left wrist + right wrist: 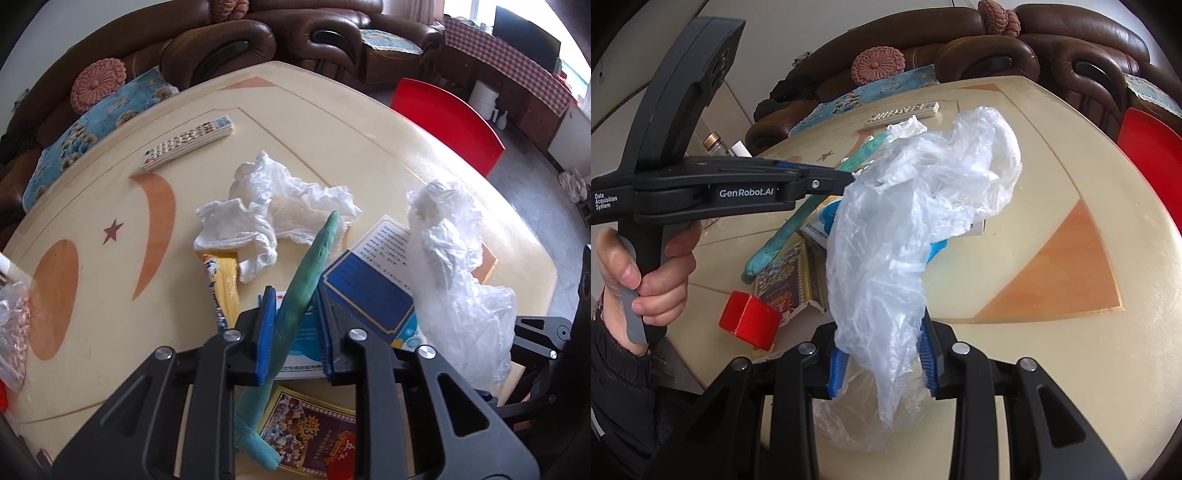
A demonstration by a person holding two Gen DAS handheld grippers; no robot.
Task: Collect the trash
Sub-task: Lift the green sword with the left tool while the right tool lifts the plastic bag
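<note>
1. The crinkly see-through plastic bag (916,229) fills the middle of the right wrist view and hides a lot of the stuff behind it. Only bits of a blue and white paper box (369,295) peek out.
2. The bag is thin, cloudy white and full of wrinkles. It stands up tall from the right gripper (882,354), and its loose end droops down toward 6 o'clock.
3. The right gripper is squeezing the bag between its blue pads (836,373). The bag covers part of the pads.
4. In the left wrist view the same bag sits at 3 o'clock, just above the cream table with orange shapes (110,295).
5. The left gripper (295,332) pinches a long green stick-like thing (306,288). It is hard to tell what this thing is. It leans up toward 12 o'clock, and its pale blue lower end is partly hidden behind the gripper.
6. A crumpled white tissue (266,206) lies past the tip of the green thing, at 12 o'clock. It covers one end of a yellow snack wrapper (221,288).
7. A colourful printed card (314,432) lies under the left gripper, partly hidden.
8. A white remote control (188,142) lies far off at 11 o'clock.
9. A red block (750,319) sits near the table edge at 8 o'clock in the right wrist view.
</note>
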